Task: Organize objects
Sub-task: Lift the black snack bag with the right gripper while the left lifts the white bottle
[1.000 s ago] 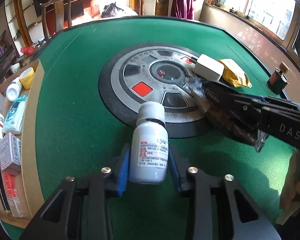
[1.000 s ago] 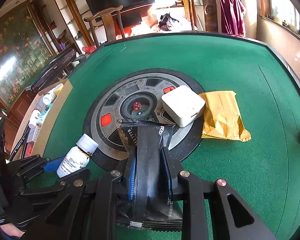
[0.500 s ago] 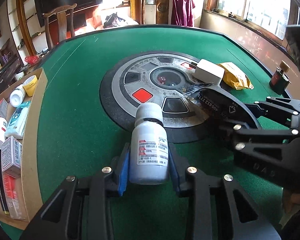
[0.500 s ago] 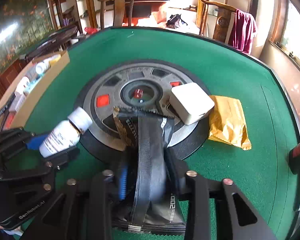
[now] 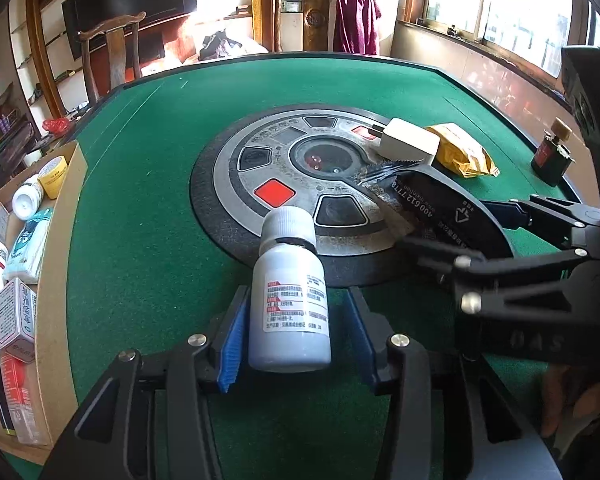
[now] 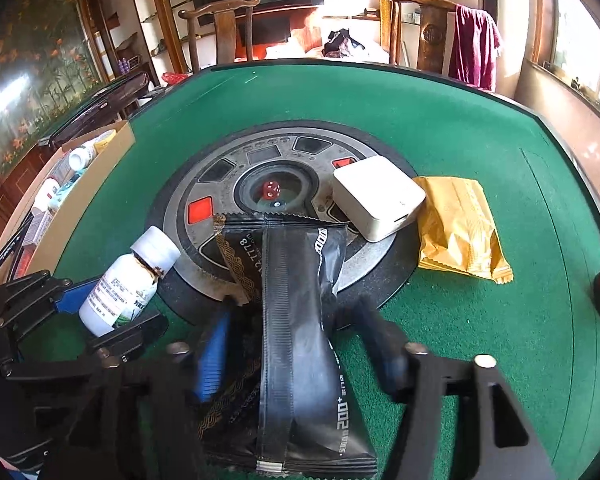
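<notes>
A white pill bottle [image 5: 288, 292] with a printed label lies tilted between the blue pads of my left gripper [image 5: 294, 320], cap pointing away. The jaws are opening. The left pad sits at the bottle's side and a gap shows at the right pad. In the right wrist view the bottle [image 6: 120, 284] and left gripper [image 6: 108, 312] appear at the lower left. A black snack packet [image 6: 292, 264] lies lengthwise between the fingers of my right gripper [image 6: 292, 320]. Those jaws are opening wide, both pads clear of it. From the left view, the packet [image 5: 432, 204] and right gripper [image 5: 472, 232] are on the right.
An open cardboard box [image 5: 60, 240] at the left table edge holds medicine boxes and bottles. A white square box [image 6: 378, 196] rests on the round centre panel [image 5: 300, 184], with a yellow packet [image 6: 460, 228] beside it. A small dark bottle [image 5: 550, 156] stands far right. Chairs line the far edge.
The right jaws spread apart and let go of the black packet. The left jaws parted slightly, leaving a gap beside the bottle. Neither hand moved much.
</notes>
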`<state>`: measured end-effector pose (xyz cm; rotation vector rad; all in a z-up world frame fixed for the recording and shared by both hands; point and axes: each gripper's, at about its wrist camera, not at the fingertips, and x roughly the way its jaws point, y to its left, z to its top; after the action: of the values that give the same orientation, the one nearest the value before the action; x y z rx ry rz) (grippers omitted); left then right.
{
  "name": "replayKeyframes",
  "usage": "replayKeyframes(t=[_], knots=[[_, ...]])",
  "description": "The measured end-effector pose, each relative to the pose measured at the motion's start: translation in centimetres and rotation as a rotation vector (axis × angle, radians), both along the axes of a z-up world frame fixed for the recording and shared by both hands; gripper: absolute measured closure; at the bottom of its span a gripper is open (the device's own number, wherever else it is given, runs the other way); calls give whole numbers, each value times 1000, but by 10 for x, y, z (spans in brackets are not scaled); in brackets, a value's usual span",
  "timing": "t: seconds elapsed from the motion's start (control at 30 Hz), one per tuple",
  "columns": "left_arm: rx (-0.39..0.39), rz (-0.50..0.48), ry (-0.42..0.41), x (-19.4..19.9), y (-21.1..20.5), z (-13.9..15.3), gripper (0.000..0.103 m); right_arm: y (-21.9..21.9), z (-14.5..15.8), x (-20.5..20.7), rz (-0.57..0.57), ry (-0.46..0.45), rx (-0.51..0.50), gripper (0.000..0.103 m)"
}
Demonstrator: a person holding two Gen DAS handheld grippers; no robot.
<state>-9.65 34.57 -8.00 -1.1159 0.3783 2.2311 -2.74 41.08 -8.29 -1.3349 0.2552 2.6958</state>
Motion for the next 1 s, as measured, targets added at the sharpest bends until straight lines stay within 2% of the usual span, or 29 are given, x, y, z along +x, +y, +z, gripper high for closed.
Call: replayKeyframes(t=[0.07, 0.17, 0.23, 0.27, 0.3, 0.4, 0.6, 0.77, 0.93, 1.0], knots=[[-4, -3, 3, 1, 1, 0, 55, -2, -1, -5, 46, -5, -41, 4], [-6, 2, 1, 0, 1, -1, 50, -4, -2, -7, 50, -20, -33, 4], [0, 10, -4, -1, -1, -1, 45, -5, -1, -6, 21, -27, 2, 14], [5, 12, -4, -1, -2, -2, 45, -6, 0, -5, -5, -33, 42, 39], [8, 10, -3, -1, -2, -2, 45, -6, 1, -4, -21, -33, 81, 57], [13, 14, -3, -2, -2, -1, 45, 3, 5, 0, -43, -26, 39, 62], [5, 18, 3, -1, 0, -2, 45, -5, 11, -2, -59, -23, 146, 64], [-15, 15, 6, -1, 2, -1, 45, -6, 10, -5, -62, -15, 181, 62], [-16, 24, 3, -2, 2, -2, 41, -8, 6, -6, -62, -26, 191, 54], [-17, 24, 4, -2, 2, -2, 41, -8, 4, -7, -58, -31, 189, 46]])
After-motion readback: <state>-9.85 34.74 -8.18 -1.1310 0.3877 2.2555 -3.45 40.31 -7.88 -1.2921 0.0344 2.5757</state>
